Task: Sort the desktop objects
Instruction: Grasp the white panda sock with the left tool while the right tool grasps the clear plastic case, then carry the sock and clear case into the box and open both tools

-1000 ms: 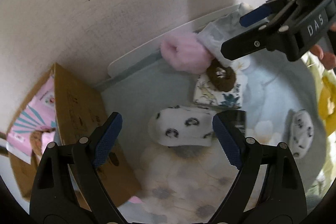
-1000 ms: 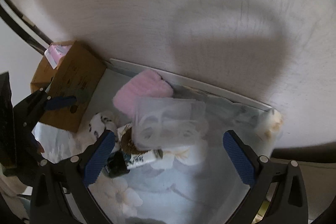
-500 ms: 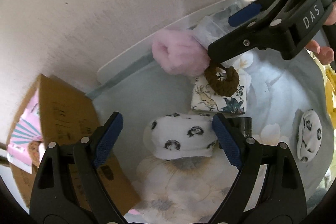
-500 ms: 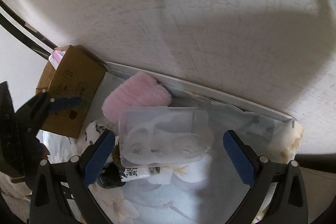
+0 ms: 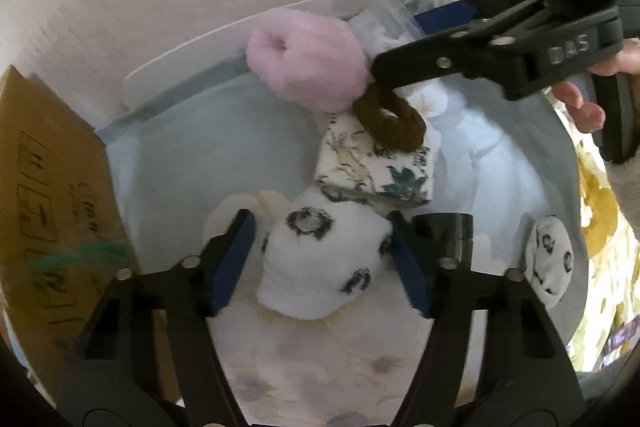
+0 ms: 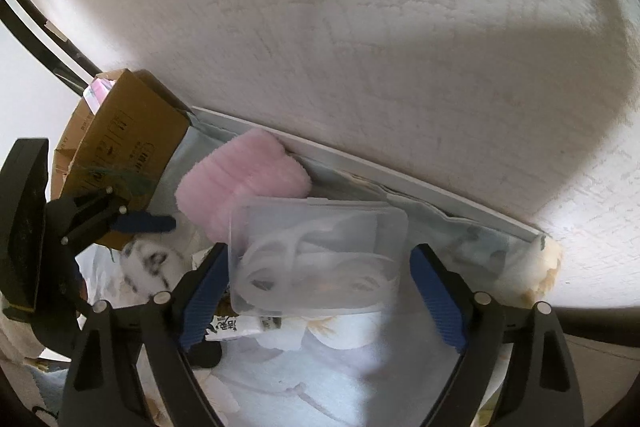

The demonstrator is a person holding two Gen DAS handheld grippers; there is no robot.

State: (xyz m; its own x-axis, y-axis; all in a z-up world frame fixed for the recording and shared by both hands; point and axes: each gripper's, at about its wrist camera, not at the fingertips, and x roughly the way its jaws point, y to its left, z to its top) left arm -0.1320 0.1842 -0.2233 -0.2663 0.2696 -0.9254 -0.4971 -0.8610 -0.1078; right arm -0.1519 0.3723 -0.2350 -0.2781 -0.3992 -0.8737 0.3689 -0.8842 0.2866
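1. Between the spread fingers of the left gripper (image 5: 320, 259) lies a white spotted sock (image 5: 324, 263), resting on the floral cloth (image 5: 320, 367); the right pad touches it, the left stands just off, nothing clamped.
2. Over by the wall, the right gripper (image 6: 320, 287) is likewise wide apart, a clear plastic box (image 6: 316, 259) lying between its fingers, ungripped.
3. Just behind the box sits a pink fluffy thing (image 6: 240, 183).

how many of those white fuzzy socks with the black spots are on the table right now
2. One white fuzzy black-spotted sock lies between the fingers of the left tool; the other sits off to the right near the table edge. Others could be hidden inside the brown cardboard box.
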